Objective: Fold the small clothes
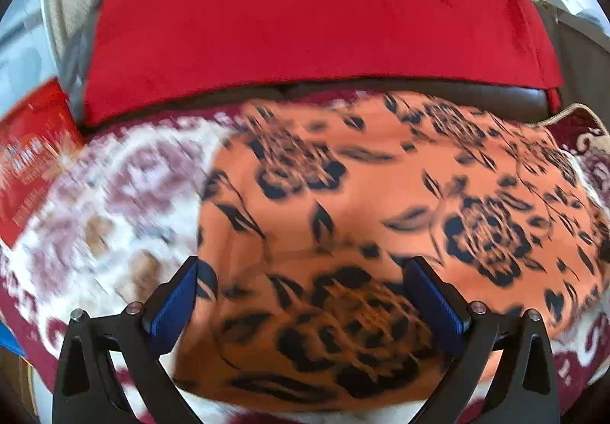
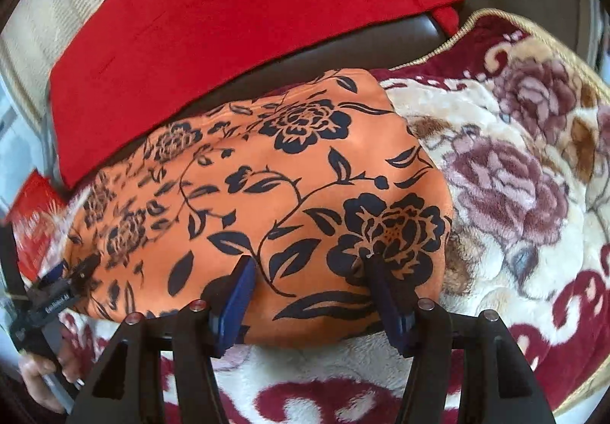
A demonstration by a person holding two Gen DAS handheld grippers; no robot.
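On floral blanket, orange cloth lies flat below red cushion, both tools w/ jaws apart & empty, left tool & right tool over near edge; thin, limp, prob. slippery, so pinch near corners.
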